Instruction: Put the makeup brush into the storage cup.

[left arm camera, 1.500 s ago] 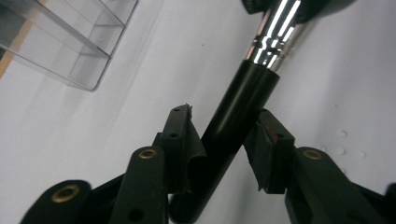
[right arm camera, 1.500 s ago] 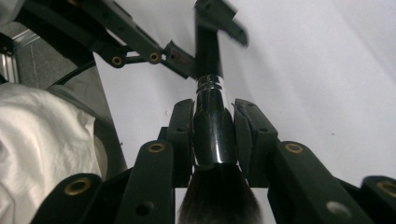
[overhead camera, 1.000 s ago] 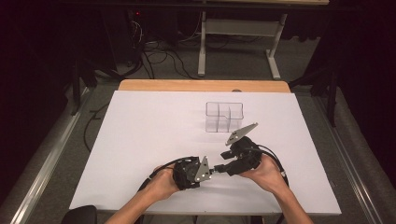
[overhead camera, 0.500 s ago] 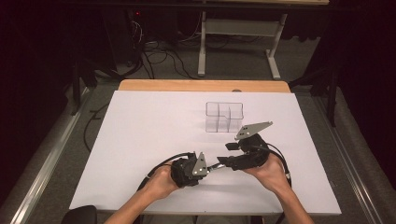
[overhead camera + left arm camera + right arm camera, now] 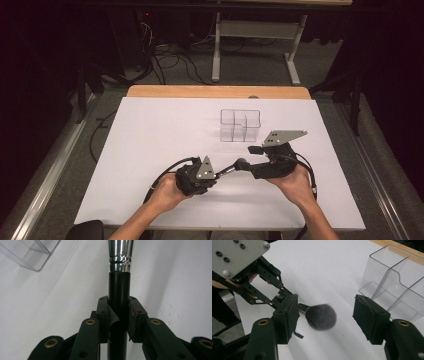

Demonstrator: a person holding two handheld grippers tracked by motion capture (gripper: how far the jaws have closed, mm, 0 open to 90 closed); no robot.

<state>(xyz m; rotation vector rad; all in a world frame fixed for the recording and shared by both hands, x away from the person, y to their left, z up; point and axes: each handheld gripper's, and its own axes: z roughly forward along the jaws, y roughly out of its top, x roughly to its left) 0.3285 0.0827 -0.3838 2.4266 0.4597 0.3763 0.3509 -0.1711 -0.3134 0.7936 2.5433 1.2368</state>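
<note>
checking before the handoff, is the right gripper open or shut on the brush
Open. In the right gripper view the right gripper's jaws stand wide apart around the brush's bristle head without pinching it, while the left gripper clamps its black handle.

Makeup brush: black handle, chrome ferrule, dark fluffy head (slightly blurred). Held off the white table, lying near-level, head pointing right, clear organiser nearby.

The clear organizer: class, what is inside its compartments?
The clear organizer looks empty; through its walls only white table shows. The makeup brush is outside, held by the left gripper.
</note>
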